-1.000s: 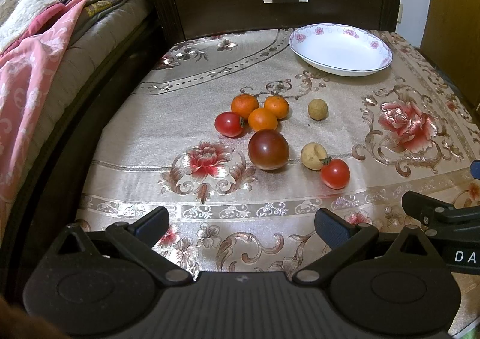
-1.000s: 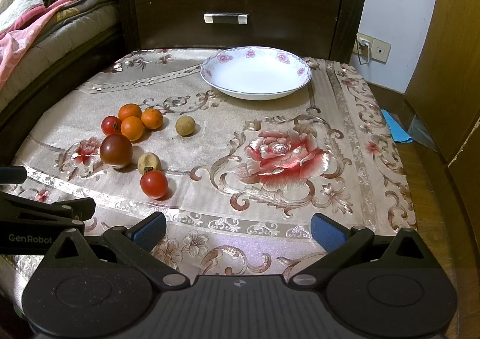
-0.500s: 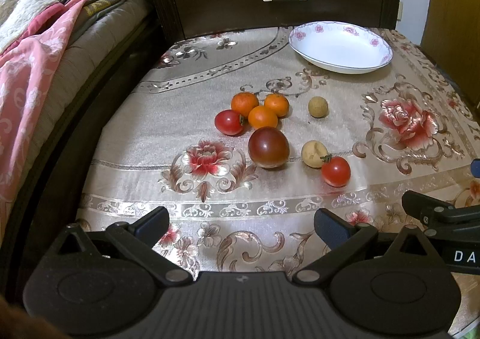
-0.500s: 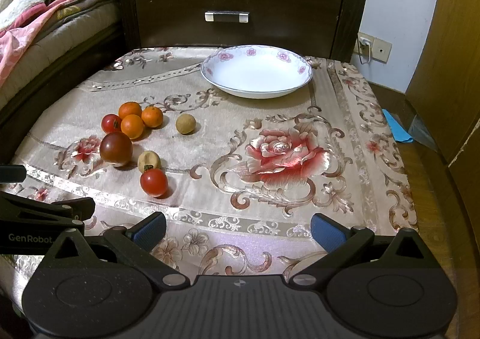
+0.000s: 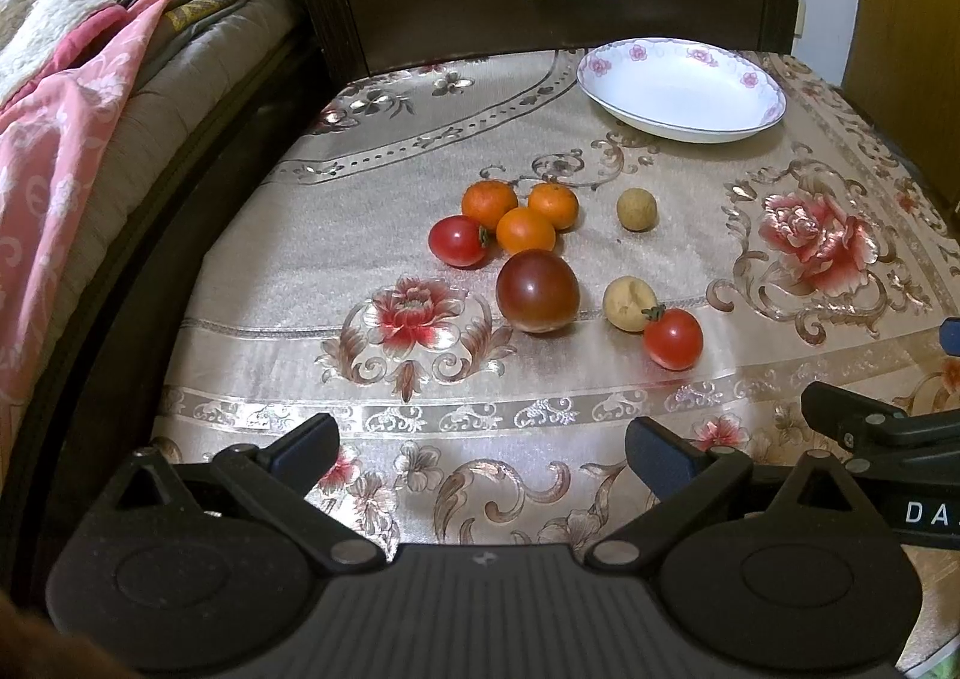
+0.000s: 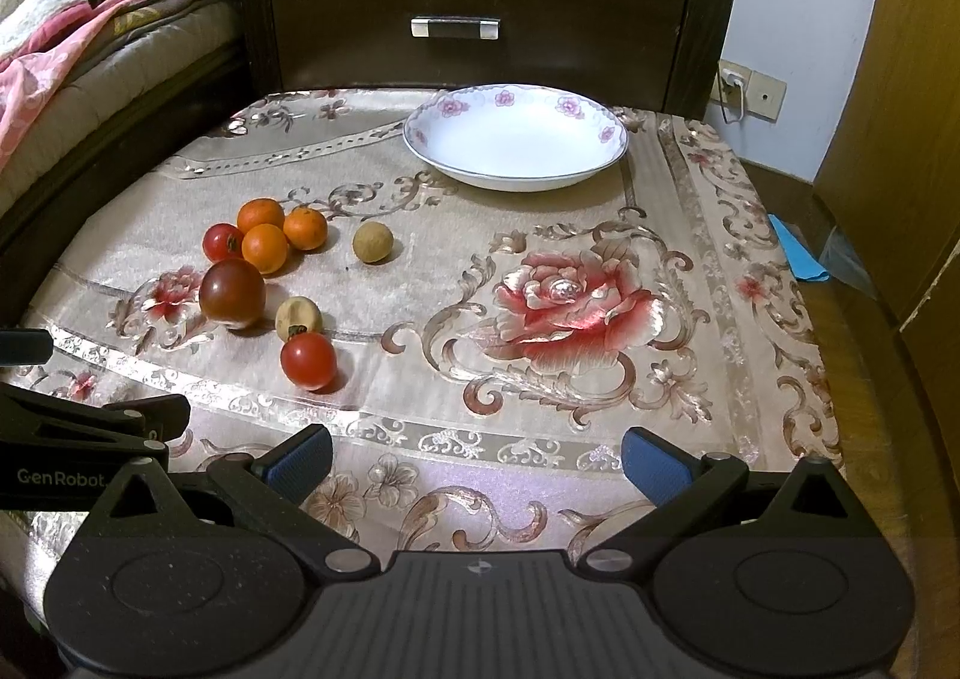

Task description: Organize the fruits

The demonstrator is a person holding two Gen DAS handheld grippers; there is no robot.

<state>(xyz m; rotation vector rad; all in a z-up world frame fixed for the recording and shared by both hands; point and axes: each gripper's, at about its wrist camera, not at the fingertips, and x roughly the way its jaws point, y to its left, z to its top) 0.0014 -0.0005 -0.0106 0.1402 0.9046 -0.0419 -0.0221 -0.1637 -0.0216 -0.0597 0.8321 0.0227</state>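
Left wrist view: the left gripper (image 5: pixel 480 454) hangs over the near edge of the worktop (image 5: pixel 384 138) with its fingers spread wide and nothing between them; the right gripper (image 6: pixel 477 457) sits alongside it, likewise spread apart and empty, its dark body showing at the right border of the left view. The fruits lie in a loose cluster on the flowered cloth, well ahead of both grippers; three small oranges (image 5: pixel 525 230) touch one another at the back of the group, a red tomato (image 5: pixel 457 241) rests against their left side, and a large dark tomato (image 5: pixel 537 290) sits just in front of them. A pale longan (image 5: pixel 636 209) lies alone to the right of the oranges; a second, dented longan (image 5: pixel 629 304) touches another red tomato (image 5: pixel 673 338), the piece nearest the grippers. A white plate (image 6: pixel 516 181) with pink flowers on its rim stands empty at the far side, in front of a dark wooden drawer (image 6: pixel 480 27); a bed with a pink blanket (image 5: pixel 54 138) borders the worktop on the left.
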